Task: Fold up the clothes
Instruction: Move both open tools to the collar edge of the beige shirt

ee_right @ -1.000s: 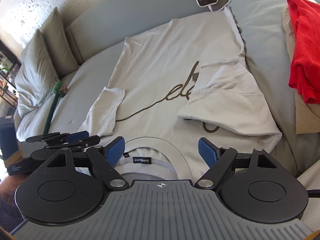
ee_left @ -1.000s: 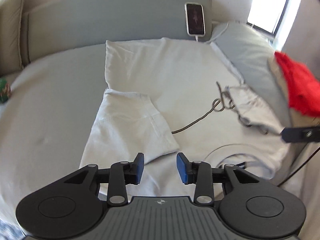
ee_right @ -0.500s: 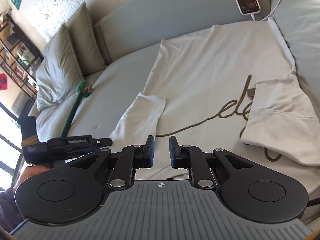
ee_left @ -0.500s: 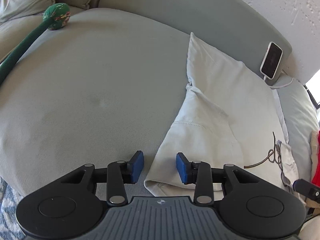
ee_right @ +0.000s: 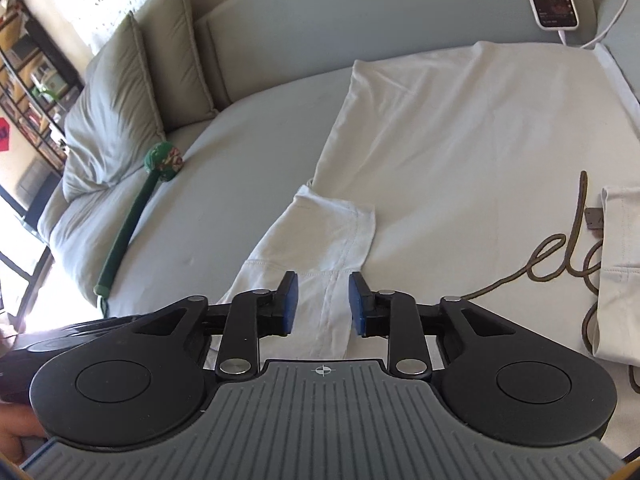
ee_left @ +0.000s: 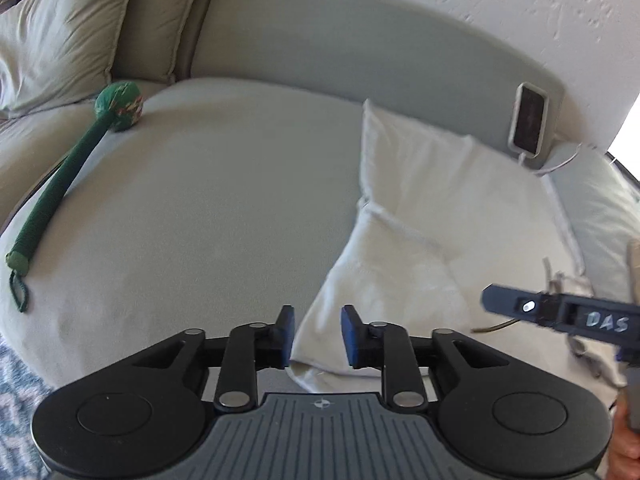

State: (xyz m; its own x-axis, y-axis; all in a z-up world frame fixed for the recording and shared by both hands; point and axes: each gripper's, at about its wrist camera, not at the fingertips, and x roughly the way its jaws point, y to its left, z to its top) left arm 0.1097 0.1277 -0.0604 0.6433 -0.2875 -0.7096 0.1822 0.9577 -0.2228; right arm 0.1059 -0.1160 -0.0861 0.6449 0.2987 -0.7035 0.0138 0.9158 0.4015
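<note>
A cream T-shirt (ee_right: 460,128) with a brown script print lies flat on a grey sofa seat (ee_right: 248,184); it also shows in the left wrist view (ee_left: 432,208). Both sleeves are folded in over the body. My left gripper (ee_left: 316,336) is open, its jaws either side of the shoulder corner of the left folded sleeve (ee_left: 384,280). My right gripper (ee_right: 323,304) is open just above the same sleeve (ee_right: 320,240), near its seam. The right gripper's side also shows at the right edge of the left wrist view (ee_left: 560,312).
A green stick toy with a round head (ee_left: 76,160) lies on the seat to the left. A phone on a charging cable (ee_left: 530,122) leans against the sofa back. Cushions (ee_right: 120,100) stand at the far left. A patterned rug (ee_left: 16,392) is below the seat edge.
Both grippers have swung left from the collar area to the left sleeve. The right gripper narrowed half a second ago and has opened wider again. The left gripper has stayed open.
</note>
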